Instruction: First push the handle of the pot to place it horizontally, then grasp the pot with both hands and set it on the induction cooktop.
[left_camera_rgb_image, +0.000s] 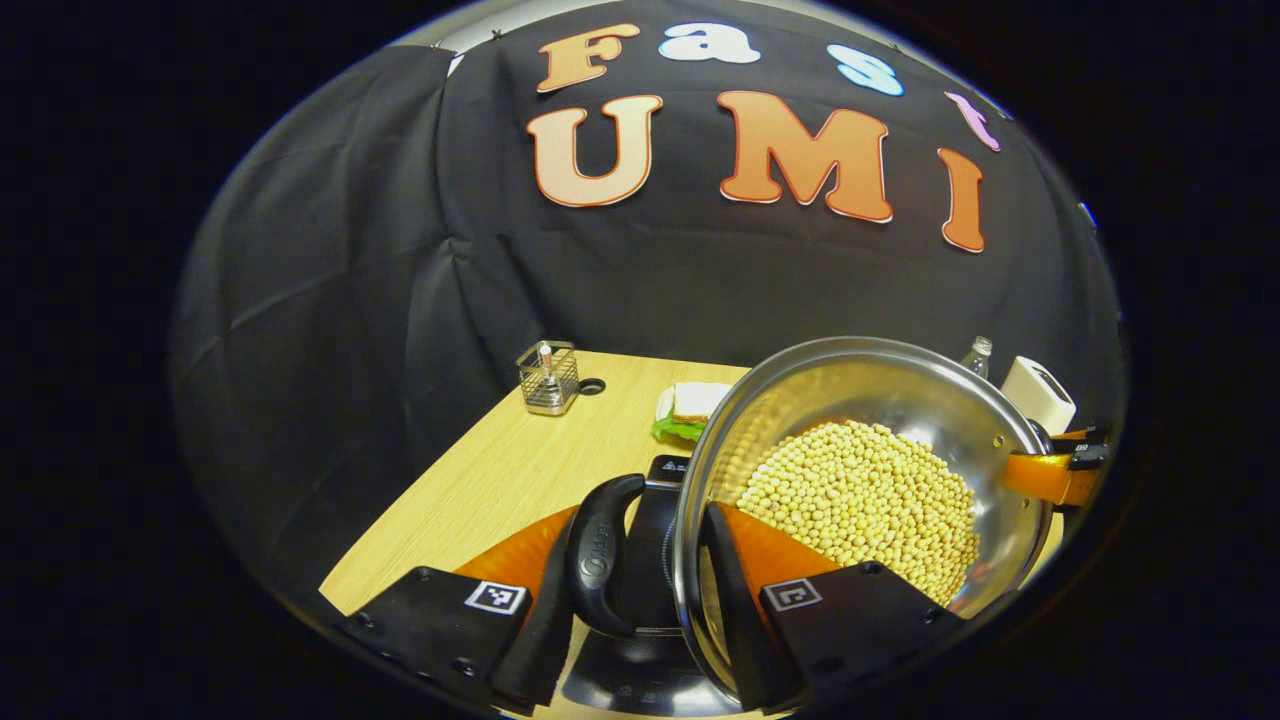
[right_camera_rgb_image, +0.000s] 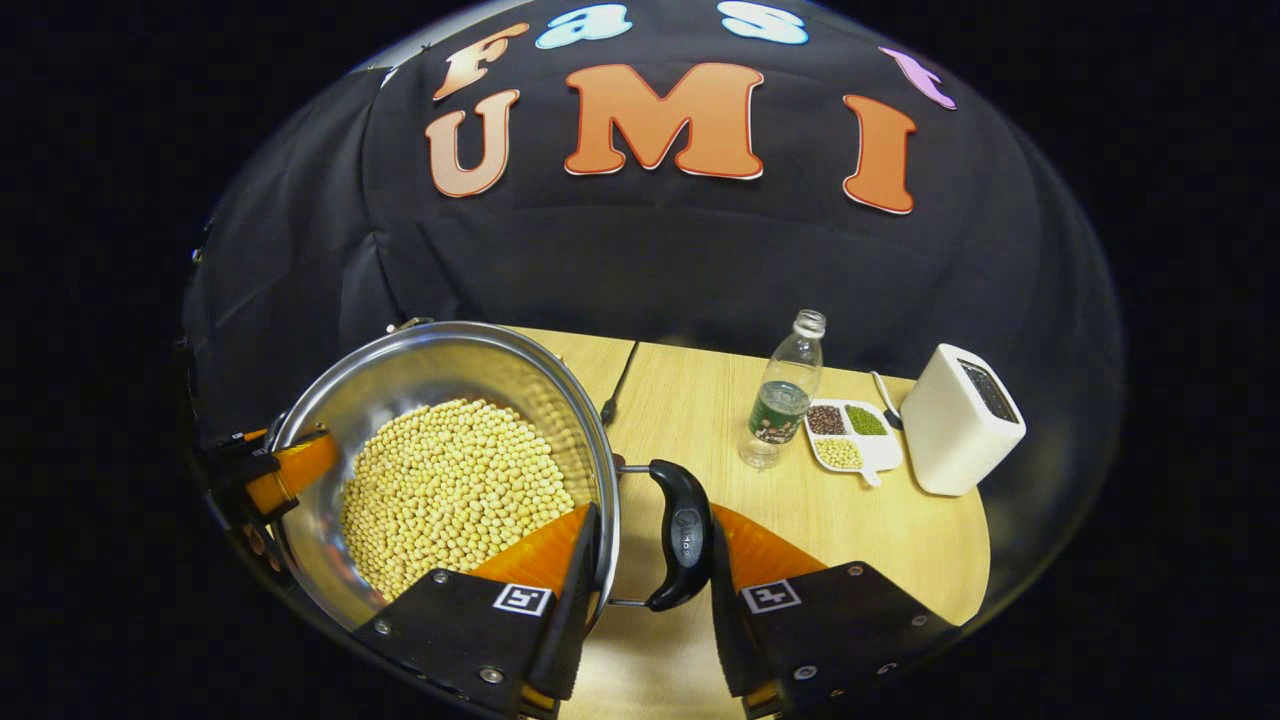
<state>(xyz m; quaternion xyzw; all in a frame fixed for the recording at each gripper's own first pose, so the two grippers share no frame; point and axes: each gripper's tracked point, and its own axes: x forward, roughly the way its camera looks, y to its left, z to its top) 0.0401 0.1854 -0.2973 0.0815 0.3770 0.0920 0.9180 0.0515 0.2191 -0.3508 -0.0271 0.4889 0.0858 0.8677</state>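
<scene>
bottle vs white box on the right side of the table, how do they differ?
The bottle is clear, slim and rounded, with dark liquid low inside; the white box is opaque, squat and blocky. The bottle narrows to a neck; the box has a dark panel on top. Both stand upright beside the divided dish.

Wire basket (left_camera_rgb_image: 548, 378) stood at far edge of wooden counter (left_camera_rgb_image: 480, 490), sandwich w/ lettuce (left_camera_rgb_image: 688, 410) near it; clear bottle (right_camera_rgb_image: 784, 395) stood upright just beside white divided dish (right_camera_rgb_image: 848, 436) of mixed beans; white boxy appliance (right_camera_rgb_image: 962, 420) to that dish's right; dark cable (right_camera_rgb_image: 618, 385) lay along counter.
</scene>
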